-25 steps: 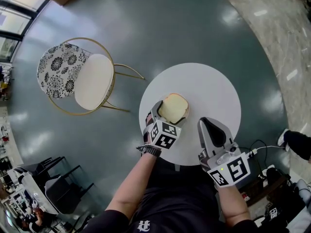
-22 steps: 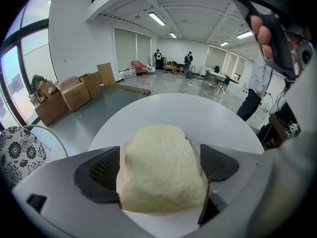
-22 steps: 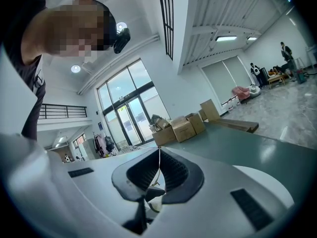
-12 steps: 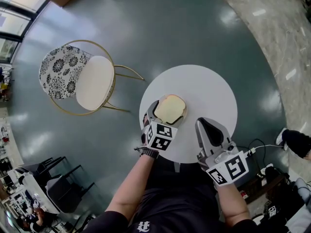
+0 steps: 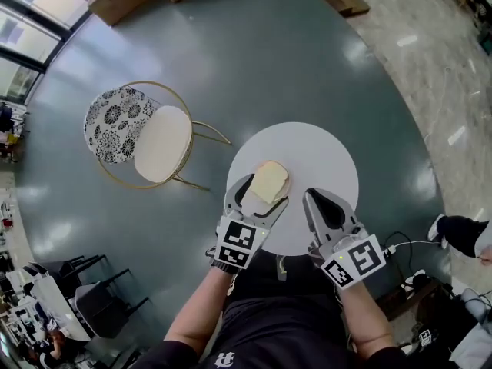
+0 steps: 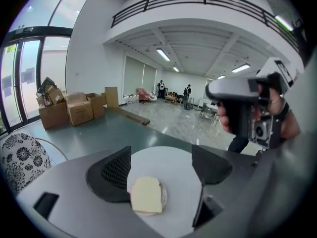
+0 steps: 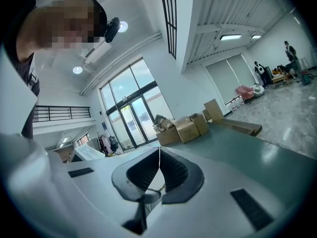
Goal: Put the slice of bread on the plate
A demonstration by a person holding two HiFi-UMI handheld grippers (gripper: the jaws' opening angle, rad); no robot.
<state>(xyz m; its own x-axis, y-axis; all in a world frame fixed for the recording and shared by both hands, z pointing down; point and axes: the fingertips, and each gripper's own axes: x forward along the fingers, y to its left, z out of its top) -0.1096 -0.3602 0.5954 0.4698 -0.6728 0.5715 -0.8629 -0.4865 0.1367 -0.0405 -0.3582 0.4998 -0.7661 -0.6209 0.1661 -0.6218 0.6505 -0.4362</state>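
Note:
A pale slice of bread (image 5: pixel 270 181) (image 6: pixel 146 194) lies on a small plate (image 6: pixel 165 198) on the round white table (image 5: pixel 323 160) (image 6: pixel 176 202). My left gripper (image 5: pixel 257 194) (image 6: pixel 163 165) hangs above and short of the bread. Its jaws stand apart and are closing, with nothing held between them; the bread shows far below the gap. To the right, my right gripper (image 5: pixel 311 198) (image 7: pixel 159 170) is shut and holds nothing. It also shows in the left gripper view at upper right, as the right gripper (image 6: pixel 242 90) in a hand.
A gold-framed chair (image 5: pixel 146 141) with a floral back stands left of the table. Cardboard boxes (image 6: pixel 67 108) and a wooden plank (image 6: pixel 131 115) lie on the far floor. Cables (image 5: pixel 407 244) and a person's shoe (image 5: pixel 461 233) are at the right.
Both grippers have risen. The left one has lifted up and back from the bread, which stays on the plate. The table looks smaller and farther below.

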